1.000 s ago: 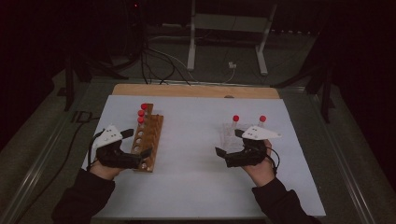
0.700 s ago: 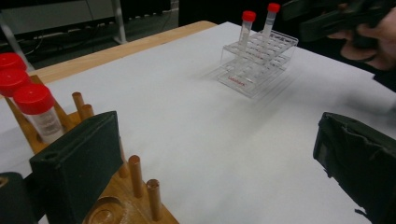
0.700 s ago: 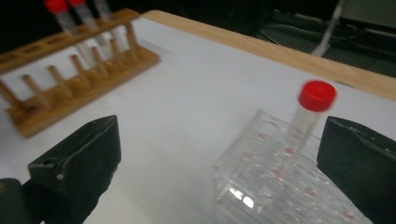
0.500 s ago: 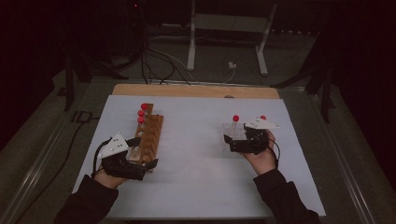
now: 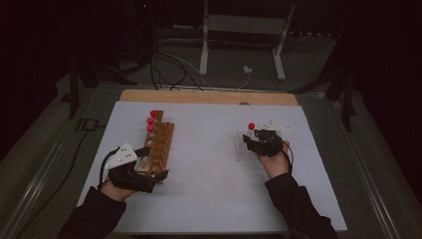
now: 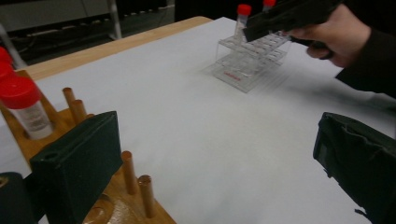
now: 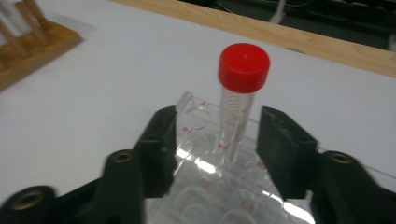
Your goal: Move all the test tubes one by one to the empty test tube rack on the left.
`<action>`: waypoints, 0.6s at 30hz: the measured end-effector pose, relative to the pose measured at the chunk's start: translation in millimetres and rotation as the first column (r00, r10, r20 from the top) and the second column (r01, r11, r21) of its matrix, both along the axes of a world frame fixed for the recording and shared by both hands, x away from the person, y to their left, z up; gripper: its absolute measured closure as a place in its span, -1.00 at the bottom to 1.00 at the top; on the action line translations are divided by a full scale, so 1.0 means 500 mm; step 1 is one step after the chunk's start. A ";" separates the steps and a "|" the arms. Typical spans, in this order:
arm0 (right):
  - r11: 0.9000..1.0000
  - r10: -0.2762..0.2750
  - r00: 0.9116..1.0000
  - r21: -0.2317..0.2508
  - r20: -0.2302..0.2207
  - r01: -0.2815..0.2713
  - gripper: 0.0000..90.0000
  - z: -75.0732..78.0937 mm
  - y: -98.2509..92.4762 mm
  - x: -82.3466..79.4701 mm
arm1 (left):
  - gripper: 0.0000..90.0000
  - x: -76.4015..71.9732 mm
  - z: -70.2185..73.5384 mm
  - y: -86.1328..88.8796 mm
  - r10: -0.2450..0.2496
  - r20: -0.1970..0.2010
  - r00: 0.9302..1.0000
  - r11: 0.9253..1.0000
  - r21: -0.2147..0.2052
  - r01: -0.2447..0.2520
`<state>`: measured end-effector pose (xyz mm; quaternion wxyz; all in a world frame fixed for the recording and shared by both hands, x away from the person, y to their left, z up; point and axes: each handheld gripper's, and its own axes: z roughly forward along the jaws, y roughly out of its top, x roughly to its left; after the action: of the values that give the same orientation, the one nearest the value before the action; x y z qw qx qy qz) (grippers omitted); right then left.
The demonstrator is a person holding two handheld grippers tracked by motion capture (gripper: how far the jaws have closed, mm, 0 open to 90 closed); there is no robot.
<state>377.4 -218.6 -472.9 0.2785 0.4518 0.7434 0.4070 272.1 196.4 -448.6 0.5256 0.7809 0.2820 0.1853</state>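
A clear tube rack [image 5: 243, 151] stands on the white sheet at the right. My right gripper [image 5: 256, 141] hangs over it. In the right gripper view a red-capped tube [image 7: 237, 100] stands upright in the clear rack [image 7: 205, 186] between the jaws of my right gripper [image 7: 218, 120]. The jaws have just been closing, but a gap shows on both sides of the tube. At the left, my left gripper [image 5: 152, 163] stands wide open at the near end of a wooden peg rack [image 5: 162, 141] that holds red-capped tubes [image 5: 151, 121]. Nothing is between its jaws [image 6: 215, 140].
The white sheet [image 5: 209, 184] lies on a wooden table whose far edge [image 5: 209, 96] shows. Cables and a metal stand are on the floor beyond. The left gripper view shows a second red cap [image 6: 268, 3] behind the right gripper [image 6: 285, 16].
My right gripper has moved away from the person and down over the clear rack, and its jaws have narrowed around a tube. One red cap is now covered by it. The left hand has hardly moved.
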 end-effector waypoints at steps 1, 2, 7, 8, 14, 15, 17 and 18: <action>1.000 -0.002 1.000 -0.009 -0.007 0.002 0.19 -0.001 0.002 0.003 | -0.96 0.000 0.000 0.000 -0.004 0.000 1.000 1.000 -0.001 0.004; 1.000 -0.007 1.000 -0.017 -0.011 0.007 0.24 -0.001 0.004 0.006 | -0.96 0.000 0.000 0.000 -0.004 -0.002 1.000 1.000 -0.003 0.004; 0.999 -0.029 0.999 -0.020 -0.024 0.028 0.48 -0.004 0.008 0.014 | -0.96 0.001 0.000 0.002 -0.003 -0.003 1.000 1.000 -0.004 0.003; 0.999 -0.032 0.999 -0.017 -0.027 0.032 0.51 -0.004 0.008 0.016 | -0.96 0.001 0.000 0.002 0.001 -0.002 1.000 1.000 -0.004 -0.001; 0.999 -0.045 0.998 -0.008 -0.039 0.045 0.67 -0.004 0.001 0.021 | -0.96 0.002 0.000 0.001 0.002 -0.003 1.000 1.000 -0.001 -0.002; 0.999 -0.047 0.998 -0.010 -0.038 0.046 0.67 -0.004 0.001 0.020 | -0.96 0.002 0.000 0.001 -0.002 -0.006 1.000 1.000 0.000 0.002; 0.999 -0.045 0.999 -0.020 -0.029 0.045 0.67 -0.001 0.003 0.018 | -0.96 0.001 0.000 -0.001 -0.002 -0.003 1.000 1.000 0.004 0.002; 0.999 -0.046 0.999 -0.025 -0.025 0.045 0.67 0.001 0.003 0.016 | -0.96 0.001 0.000 -0.001 -0.006 -0.006 1.000 1.000 0.003 0.006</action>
<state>385.5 -216.9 -472.6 0.2838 0.4702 0.7413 0.3857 272.8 195.8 -448.4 0.5241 0.7831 0.2809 0.1820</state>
